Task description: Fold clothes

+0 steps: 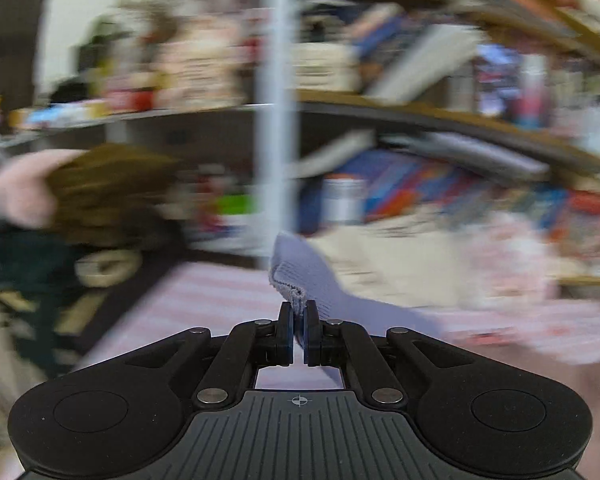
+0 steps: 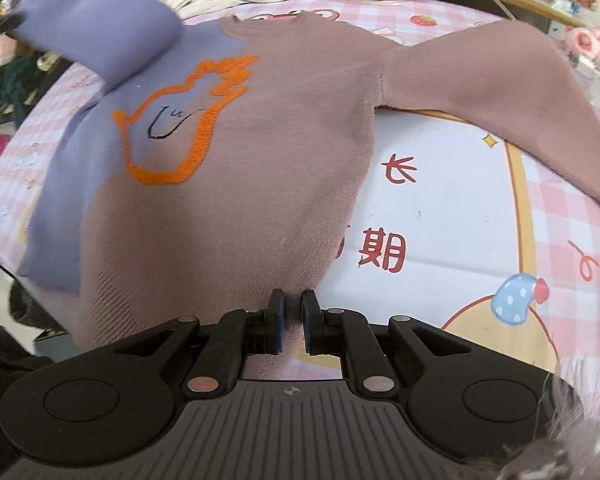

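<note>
Left hand-held gripper (image 1: 298, 334) clamping probably the mauve-and-lilac sweater's (image 2: 236, 168) cuff.

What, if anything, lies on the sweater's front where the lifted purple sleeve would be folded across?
Nothing visible does. The left gripper pinches the purple sleeve, raised over the sweater; the front is bare fabric. The right gripper grips the hem, at the edge.

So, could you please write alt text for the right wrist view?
The right gripper pinches the bottom hem of a brown and purple sweater spread on a pink checked bedsheet. Its purple sleeve is lifted and blurred; the brown sleeve lies flat.
</note>
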